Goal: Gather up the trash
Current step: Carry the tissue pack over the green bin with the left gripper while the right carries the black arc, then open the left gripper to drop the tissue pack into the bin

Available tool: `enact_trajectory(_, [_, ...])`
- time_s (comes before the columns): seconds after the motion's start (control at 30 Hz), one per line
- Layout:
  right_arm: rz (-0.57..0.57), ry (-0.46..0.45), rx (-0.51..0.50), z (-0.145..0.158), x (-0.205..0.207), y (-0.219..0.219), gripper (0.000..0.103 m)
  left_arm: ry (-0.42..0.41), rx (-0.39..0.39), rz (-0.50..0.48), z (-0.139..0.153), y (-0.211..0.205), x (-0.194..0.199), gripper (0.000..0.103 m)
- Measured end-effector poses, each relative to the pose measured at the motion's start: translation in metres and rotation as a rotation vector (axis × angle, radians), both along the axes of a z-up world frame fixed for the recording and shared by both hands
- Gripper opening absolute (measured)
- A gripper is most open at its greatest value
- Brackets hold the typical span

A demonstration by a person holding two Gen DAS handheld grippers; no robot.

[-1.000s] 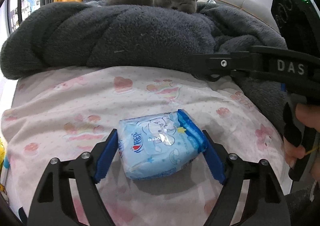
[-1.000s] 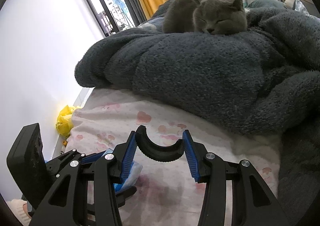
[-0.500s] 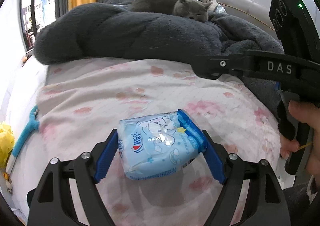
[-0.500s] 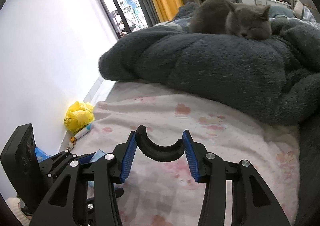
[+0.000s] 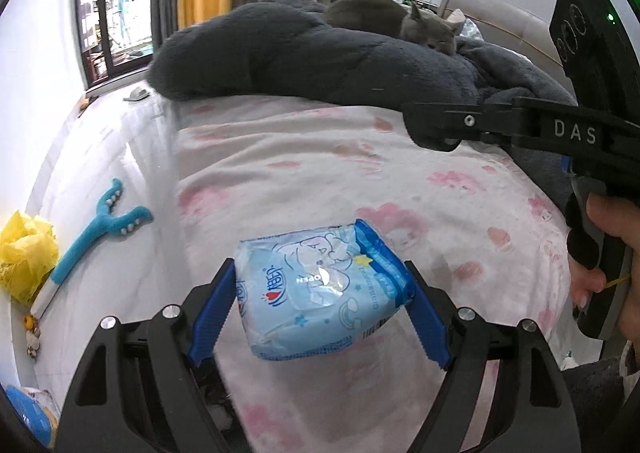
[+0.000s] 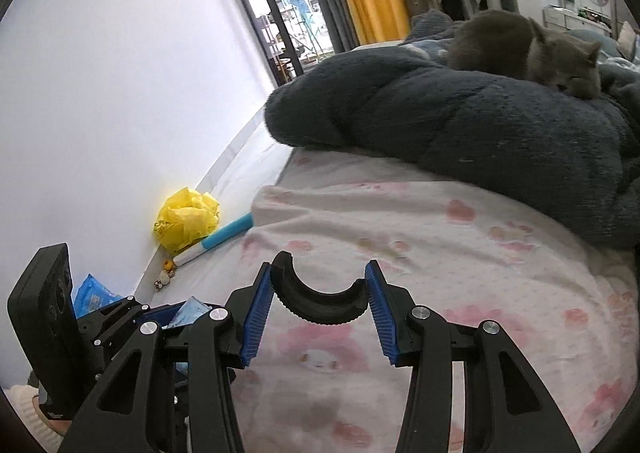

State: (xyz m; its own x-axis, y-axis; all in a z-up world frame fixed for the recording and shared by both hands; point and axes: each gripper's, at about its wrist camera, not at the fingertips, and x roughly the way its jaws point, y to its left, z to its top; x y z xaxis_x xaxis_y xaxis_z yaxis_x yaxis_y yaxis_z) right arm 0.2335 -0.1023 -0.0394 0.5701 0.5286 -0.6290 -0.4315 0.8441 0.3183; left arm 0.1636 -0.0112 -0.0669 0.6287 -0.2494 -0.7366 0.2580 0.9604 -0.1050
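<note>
Trash is half gathered: left gripper (image 5: 316, 307) pinches a soft pale-blue plastic tissue pack (image 5: 320, 289) above the pink-printed bedsheet (image 5: 320, 181); right gripper (image 6: 320, 309) clamps a black curved rubbery piece (image 6: 318, 303); crumpled yellow plastic bag (image 6: 186, 219), possibly trash, remains by the wall; no bin visible.

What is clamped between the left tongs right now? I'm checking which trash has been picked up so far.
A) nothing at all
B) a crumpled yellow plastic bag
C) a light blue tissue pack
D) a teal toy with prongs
C: in the left wrist view the light blue tissue pack sits pressed between the blue pads of the left tongs, above the pink bedsheet, while the yellow bag lies by the wall.
</note>
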Motion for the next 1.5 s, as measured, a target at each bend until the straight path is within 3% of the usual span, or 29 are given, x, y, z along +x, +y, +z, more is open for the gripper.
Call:
enact_trajectory(0.77, [0.169,-0.031,-0.003,-0.002,-0.034,0.113,0.048,0.087,0.03,0.177,-0.038,0.124,-0.04,0.082])
enact_trajectory(1.2, [0.267,-0.003,-0.024,-0.013,-0.036,0.181,0.048,0.225,0.06,0.263,-0.084,0.182,-0.046,0.082])
enact_trajectory(1.5, [0.329,0.014,-0.043,-0.019,-0.041,0.217,0.048,0.328,0.015,0.3,-0.107,0.214,-0.053,0.088])
